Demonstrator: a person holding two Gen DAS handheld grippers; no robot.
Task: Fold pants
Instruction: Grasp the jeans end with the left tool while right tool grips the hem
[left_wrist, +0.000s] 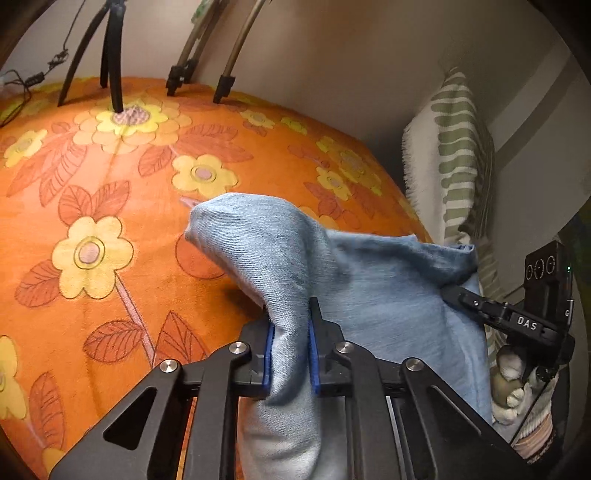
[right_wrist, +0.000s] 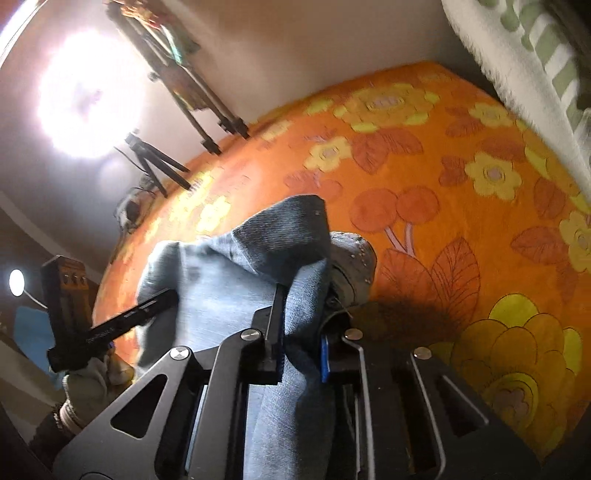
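Light blue denim pants (left_wrist: 369, 280) hang bunched between both grippers above the orange flowered bedspread (left_wrist: 110, 221). In the left wrist view my left gripper (left_wrist: 290, 314) is shut on a raised fold of the denim, blue pads pressed on both sides. My right gripper (left_wrist: 448, 291) comes in from the right, held by a gloved hand (left_wrist: 511, 373), and bites the cloth's far edge. In the right wrist view my right gripper (right_wrist: 303, 295) is shut on a darker fold of the pants (right_wrist: 221, 280), beside a studded waistband (right_wrist: 354, 254). The left gripper (right_wrist: 166, 297) grips the left edge.
A green-and-white striped pillow (left_wrist: 454, 155) leans against the wall at the bed's right side. Black tripod legs (left_wrist: 110, 55) and stand feet (left_wrist: 221, 88) rest on the bedspread's far edge. A bright lamp (right_wrist: 88, 92) glares in the right wrist view.
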